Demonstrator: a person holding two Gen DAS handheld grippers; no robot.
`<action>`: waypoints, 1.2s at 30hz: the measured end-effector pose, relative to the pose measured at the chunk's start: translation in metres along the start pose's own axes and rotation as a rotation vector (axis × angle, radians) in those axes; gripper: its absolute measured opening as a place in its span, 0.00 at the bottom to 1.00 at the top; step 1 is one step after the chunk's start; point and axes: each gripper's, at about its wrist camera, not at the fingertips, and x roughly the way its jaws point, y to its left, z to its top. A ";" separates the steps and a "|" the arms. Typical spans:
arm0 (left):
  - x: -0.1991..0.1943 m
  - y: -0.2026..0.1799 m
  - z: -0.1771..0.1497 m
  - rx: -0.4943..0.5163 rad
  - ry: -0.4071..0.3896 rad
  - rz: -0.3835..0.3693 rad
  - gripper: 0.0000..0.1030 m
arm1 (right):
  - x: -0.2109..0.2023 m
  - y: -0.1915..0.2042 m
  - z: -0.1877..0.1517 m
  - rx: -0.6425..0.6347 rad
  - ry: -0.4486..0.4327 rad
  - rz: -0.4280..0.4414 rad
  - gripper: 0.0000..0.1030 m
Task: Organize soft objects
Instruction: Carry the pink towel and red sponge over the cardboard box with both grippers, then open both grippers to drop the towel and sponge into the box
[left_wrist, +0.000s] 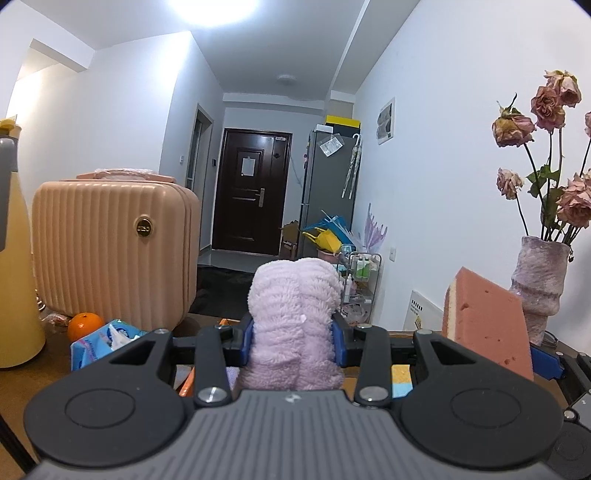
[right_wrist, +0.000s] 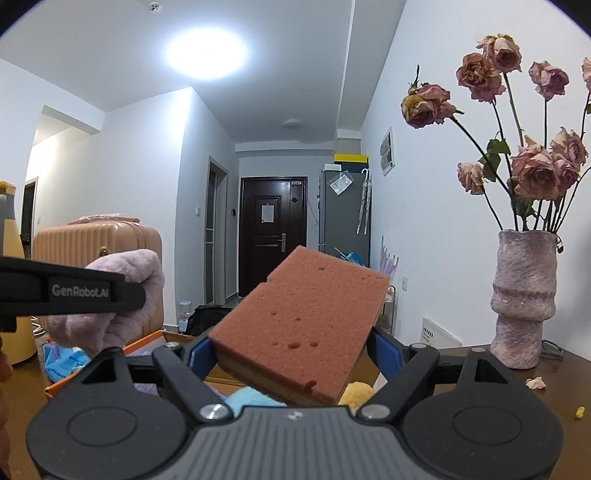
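Nearest my left claw (left_wrist: 294, 338): a lilac fleece towel (left_wrist: 293, 325), standing upright, clamped between both blue pads. To the left of that claw, a tissue pack (left_wrist: 101, 341), an orange (left_wrist: 85, 325) and a ribbed peach case (left_wrist: 110, 251) sit on the table (left_wrist: 22, 380). To its right, my right claw (right_wrist: 291, 352) is clamped on a tilted terracotta sponge (right_wrist: 303, 328), raised above an orange-rimmed box (right_wrist: 144, 341) holding blue and yellow soft items. Further right of this claw, a rough lilac vase (right_wrist: 524, 299) of dried roses (right_wrist: 535, 173) stands on the table, apart from the sponge.
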 end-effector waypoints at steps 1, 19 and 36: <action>0.004 0.000 0.000 0.002 0.002 0.000 0.39 | 0.003 0.000 0.000 0.000 0.002 0.002 0.82; 0.056 0.006 0.000 0.024 0.037 0.007 0.39 | 0.059 0.009 -0.003 -0.039 0.051 0.028 0.82; 0.062 0.017 -0.008 0.004 0.068 0.004 0.76 | 0.072 0.002 -0.012 -0.009 0.140 0.044 0.97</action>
